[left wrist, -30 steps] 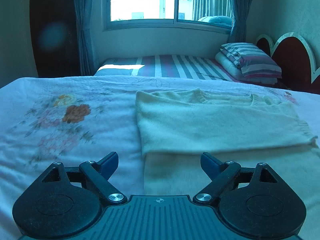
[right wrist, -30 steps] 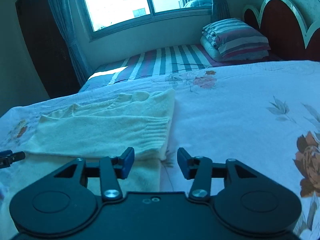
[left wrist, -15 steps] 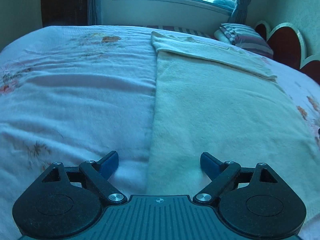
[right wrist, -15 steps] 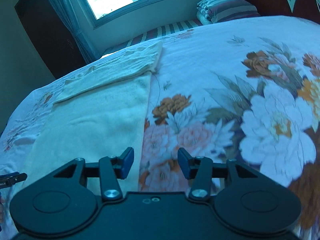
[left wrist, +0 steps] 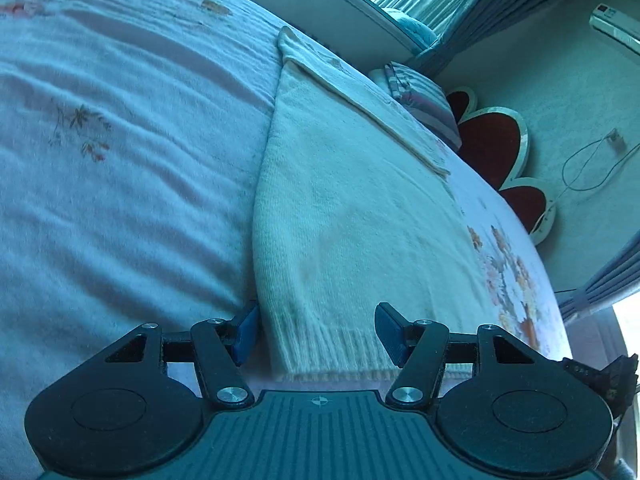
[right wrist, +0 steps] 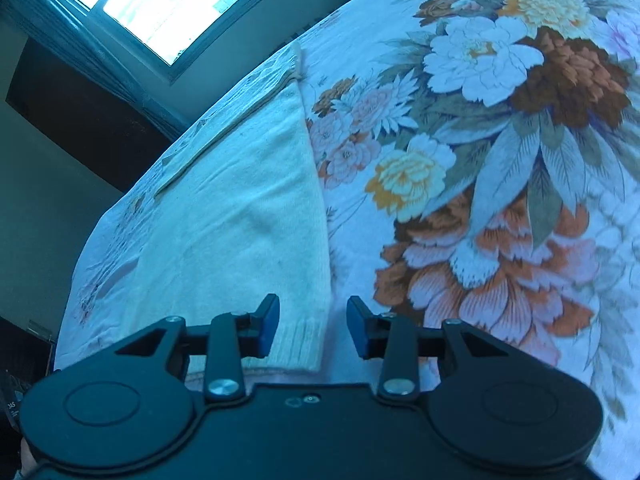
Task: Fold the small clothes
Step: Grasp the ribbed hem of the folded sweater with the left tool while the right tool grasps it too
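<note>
A cream knit sweater (left wrist: 340, 220) lies flat on the bed, its sleeves folded across the far end and its ribbed hem nearest me. My left gripper (left wrist: 318, 332) hangs low over the hem's left corner. Its jaws are closing, with that corner between the blue pads (left wrist: 390, 334), which do not pinch it. In the right wrist view the same sweater (right wrist: 240, 220) runs away from me. My right gripper (right wrist: 313, 328) straddles the hem's right corner. Its jaws are closing too, with the knit edge between the pads (right wrist: 268, 326) and a gap still showing.
A floral bedspread (right wrist: 500, 160) covers the bed all round the sweater. A red headboard with a white rim (left wrist: 496, 140) and striped pillows (left wrist: 420, 92) lie beyond the far end. A bright window (right wrist: 160, 4) and an air conditioner (left wrist: 612, 24) are on the walls.
Both grippers have drawn back from the folded sleeve end to the near hem and rolled, so the views tilt. Both pairs of jaws have narrowed around the hem corners.
</note>
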The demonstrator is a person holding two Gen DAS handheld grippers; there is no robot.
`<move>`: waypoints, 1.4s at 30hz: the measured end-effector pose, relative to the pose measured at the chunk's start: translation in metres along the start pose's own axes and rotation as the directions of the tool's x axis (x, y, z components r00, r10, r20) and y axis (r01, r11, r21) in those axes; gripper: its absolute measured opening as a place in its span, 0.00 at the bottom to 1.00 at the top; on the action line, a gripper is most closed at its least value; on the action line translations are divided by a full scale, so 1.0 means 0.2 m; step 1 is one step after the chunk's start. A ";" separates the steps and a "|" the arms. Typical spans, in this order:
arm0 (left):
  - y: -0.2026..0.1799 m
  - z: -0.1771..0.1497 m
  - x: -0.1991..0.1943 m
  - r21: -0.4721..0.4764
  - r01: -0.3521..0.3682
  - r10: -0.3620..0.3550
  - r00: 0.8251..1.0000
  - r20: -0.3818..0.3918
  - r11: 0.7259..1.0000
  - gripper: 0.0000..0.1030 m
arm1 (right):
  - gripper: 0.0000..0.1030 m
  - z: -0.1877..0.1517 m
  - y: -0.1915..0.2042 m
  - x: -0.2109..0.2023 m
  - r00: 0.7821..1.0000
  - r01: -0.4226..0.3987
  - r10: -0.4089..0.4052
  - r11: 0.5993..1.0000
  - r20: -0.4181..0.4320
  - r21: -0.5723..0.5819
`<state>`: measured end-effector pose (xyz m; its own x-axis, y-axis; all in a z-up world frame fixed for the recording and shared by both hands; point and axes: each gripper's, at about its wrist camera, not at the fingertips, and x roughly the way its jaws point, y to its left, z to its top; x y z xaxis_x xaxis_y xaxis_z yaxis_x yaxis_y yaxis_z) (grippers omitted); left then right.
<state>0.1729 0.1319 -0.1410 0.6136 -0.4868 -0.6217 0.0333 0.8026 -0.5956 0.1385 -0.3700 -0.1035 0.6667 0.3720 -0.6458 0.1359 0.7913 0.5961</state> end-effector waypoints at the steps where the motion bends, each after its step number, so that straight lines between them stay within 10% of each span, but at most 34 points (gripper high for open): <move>1: 0.02 -0.01 0.00 -0.023 0.016 -0.016 1.000 -0.005 1.000 0.60 | 0.36 -0.02 -0.01 0.00 1.000 -0.009 0.009 1.000 -0.003 0.016; 7: 0.11 -0.05 0.02 -0.141 0.117 -0.117 0.993 0.004 0.983 0.57 | 0.28 -0.09 -0.06 0.03 0.997 -0.082 0.083 0.993 -0.002 0.091; 10: 0.13 -0.06 0.07 -0.156 0.110 -0.112 0.994 -0.004 0.982 0.35 | 0.21 -0.08 -0.10 0.06 0.992 -0.124 0.126 0.982 -0.003 0.142; 23: 0.15 -0.07 0.18 -0.184 0.195 -0.200 0.980 -0.005 0.963 0.33 | 0.15 -0.02 -0.09 0.14 0.983 -0.172 0.180 0.974 -0.042 0.149; 26: 0.13 -0.05 0.19 -0.118 0.123 -0.126 0.992 -0.017 0.985 0.04 | 0.06 -0.02 -0.04 0.17 0.988 -0.126 0.131 0.990 -0.080 0.066; 42: 0.23 -0.05 0.13 -0.140 0.164 -0.161 0.987 0.030 0.977 0.10 | 0.17 0.02 -0.09 0.10 0.991 -0.122 0.124 0.992 -0.049 0.031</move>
<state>0.1821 0.1524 -0.1885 0.6235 -0.5991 -0.5023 0.0227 0.6561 -0.7544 0.1513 -0.3790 -0.1255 0.6419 0.4904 -0.5895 0.0758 0.7244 0.6852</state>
